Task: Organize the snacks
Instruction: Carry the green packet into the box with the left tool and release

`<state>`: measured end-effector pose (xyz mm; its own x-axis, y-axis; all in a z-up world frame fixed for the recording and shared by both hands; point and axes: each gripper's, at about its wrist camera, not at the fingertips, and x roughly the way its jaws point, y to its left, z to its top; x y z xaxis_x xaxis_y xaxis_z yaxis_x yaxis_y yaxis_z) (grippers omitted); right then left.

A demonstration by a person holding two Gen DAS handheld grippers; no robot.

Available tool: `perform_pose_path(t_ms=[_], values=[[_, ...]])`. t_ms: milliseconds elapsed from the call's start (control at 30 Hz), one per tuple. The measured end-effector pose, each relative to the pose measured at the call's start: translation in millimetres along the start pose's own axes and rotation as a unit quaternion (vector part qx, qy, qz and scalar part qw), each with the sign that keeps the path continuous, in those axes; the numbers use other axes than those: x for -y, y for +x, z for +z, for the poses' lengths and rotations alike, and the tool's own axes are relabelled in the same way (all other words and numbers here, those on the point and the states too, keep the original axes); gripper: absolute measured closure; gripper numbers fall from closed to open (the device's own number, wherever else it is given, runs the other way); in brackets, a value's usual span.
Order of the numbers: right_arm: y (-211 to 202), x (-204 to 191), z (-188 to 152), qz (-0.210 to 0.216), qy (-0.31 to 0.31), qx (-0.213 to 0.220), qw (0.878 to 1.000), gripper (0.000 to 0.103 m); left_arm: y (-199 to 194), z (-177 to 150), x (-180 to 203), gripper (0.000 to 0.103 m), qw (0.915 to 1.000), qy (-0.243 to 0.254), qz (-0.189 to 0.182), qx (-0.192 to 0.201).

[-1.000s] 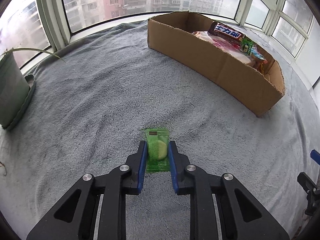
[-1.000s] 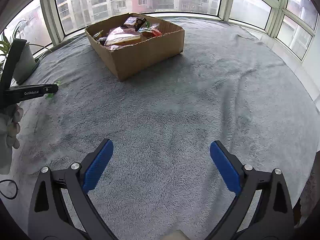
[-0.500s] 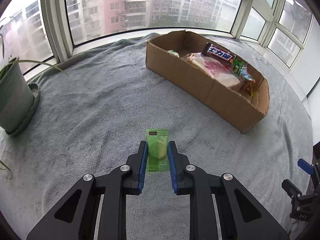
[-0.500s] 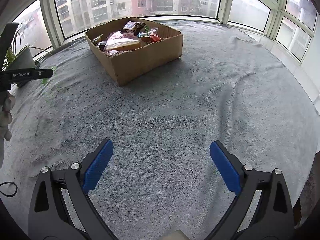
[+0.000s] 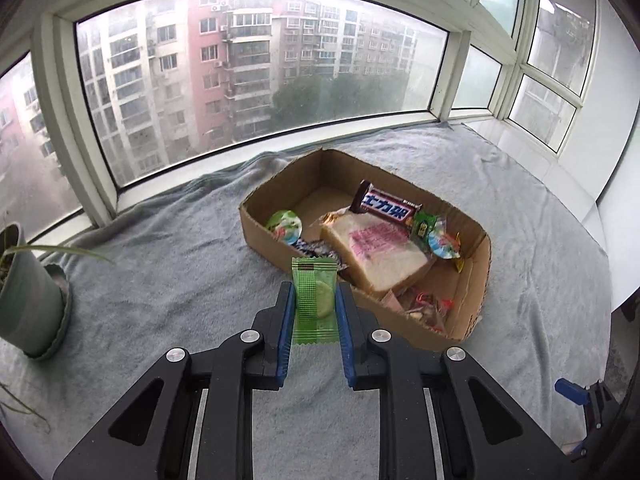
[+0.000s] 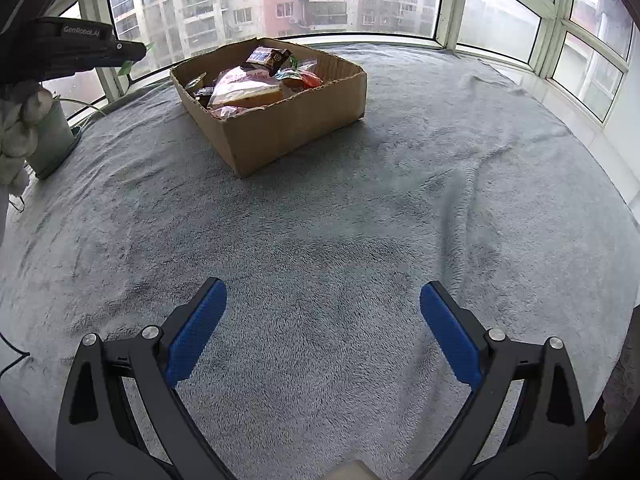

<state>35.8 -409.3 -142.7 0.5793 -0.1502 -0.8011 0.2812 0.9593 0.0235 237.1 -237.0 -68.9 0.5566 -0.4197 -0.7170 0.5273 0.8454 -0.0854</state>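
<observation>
Tongs in the left hand, the left gripper, are pinching a small green snack packet by its two long edges, blue pads pressing flat on the wrapper while the packet is hanging clear of the grey fleece blanket and its top edge is overlapping the near wall of the cardboard box in the left wrist view. Doing this step well, by my judgement, is a matter of carrying the packet over that near wall with room to spare, since the wrapper is thin and slippery and a brush against the cardboard could be twisting it out of the pads. A bare patch of box floor is showing behind the green-lidded jelly cup, beside the wrapped sandwich, and that looks the safest place to be aiming; farther back the chocolate bar is leaning across the pile, so dropping there risks a slide. The right gripper is waiting over bare blanket, its jaws spread wide and holding nothing, well apart from the box. At the left, a potted plant is standing clear of the path.
</observation>
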Motion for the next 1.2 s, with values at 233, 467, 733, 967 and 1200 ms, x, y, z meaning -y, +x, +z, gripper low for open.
perform_pose_path(t_ms=[233, 467, 733, 967, 1200], values=[[1, 1, 4, 0.004, -0.003, 0.001, 1.0, 0.004, 11, 26, 21, 0.084, 0.9998, 0.015, -0.005, 0.014], [3, 8, 5, 0.003, 0.005, -0.003, 1.0, 0.004, 34, 44, 29, 0.084, 0.9998, 0.008, -0.015, 0.007], [7, 6, 1, 0.006, 0.009, -0.012, 1.0, 0.004, 57, 67, 21, 0.084, 0.9999, -0.005, -0.012, 0.0], [14, 2, 2, 0.004, 0.004, -0.02, 1.0, 0.004, 76, 65, 17, 0.084, 0.9998, -0.01, -0.01, -0.016], [17, 0, 5, 0.005, 0.001, -0.023, 1.0, 0.004, 80, 64, 23, 0.083, 0.9996, -0.006, -0.017, -0.022]])
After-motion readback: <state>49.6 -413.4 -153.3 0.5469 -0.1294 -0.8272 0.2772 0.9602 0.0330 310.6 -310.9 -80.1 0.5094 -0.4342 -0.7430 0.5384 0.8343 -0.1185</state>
